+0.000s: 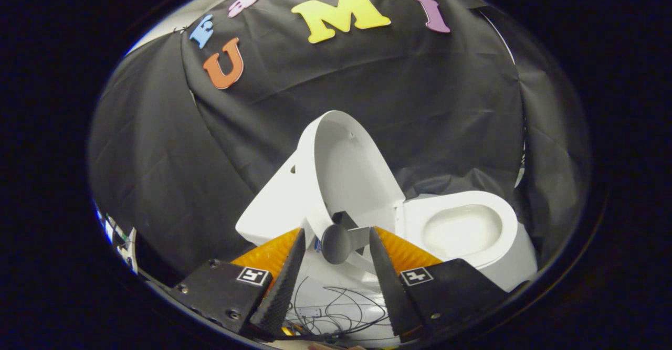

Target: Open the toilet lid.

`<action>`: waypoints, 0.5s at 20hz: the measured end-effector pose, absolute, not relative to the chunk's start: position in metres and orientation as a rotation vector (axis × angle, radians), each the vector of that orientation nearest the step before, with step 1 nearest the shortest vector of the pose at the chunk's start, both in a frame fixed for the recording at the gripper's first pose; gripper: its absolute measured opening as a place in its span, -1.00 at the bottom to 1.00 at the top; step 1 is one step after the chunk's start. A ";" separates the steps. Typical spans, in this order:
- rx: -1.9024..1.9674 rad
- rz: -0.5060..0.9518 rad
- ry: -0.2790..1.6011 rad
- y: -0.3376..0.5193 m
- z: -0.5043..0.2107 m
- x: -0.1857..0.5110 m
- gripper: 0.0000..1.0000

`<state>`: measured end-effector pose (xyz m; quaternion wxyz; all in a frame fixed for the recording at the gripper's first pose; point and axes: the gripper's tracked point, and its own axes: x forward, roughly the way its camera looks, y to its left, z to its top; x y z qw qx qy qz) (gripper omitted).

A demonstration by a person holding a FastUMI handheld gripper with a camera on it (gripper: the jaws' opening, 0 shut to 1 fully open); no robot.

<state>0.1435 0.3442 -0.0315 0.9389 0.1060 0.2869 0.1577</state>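
A white toilet stands against the black cloth wall. Its lid [346, 166] is swung up off the seat [462, 203], and the oval bowl [462, 230] lies uncovered. A grey round knob [335, 244] on a small bracket sticks out from the lid's rim. My gripper [337, 233] is open, and the knob sits between its two fingers near their tips. A gap shows between the knob and the left finger [287, 276]. The bracket reaches close to the right finger [386, 276].
The toilet's white rear body [273, 203] rises behind the left finger. Thin dark cables [336, 308] lie looped on a white surface below the fingers. Black cloth [451, 119] hangs close all around the toilet.
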 end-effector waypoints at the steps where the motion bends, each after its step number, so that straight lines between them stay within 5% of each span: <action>1: 0.219 0.335 0.583 0.343 -0.030 0.141 0.55; 10: 0.220 0.333 0.548 0.301 -0.033 0.131 0.58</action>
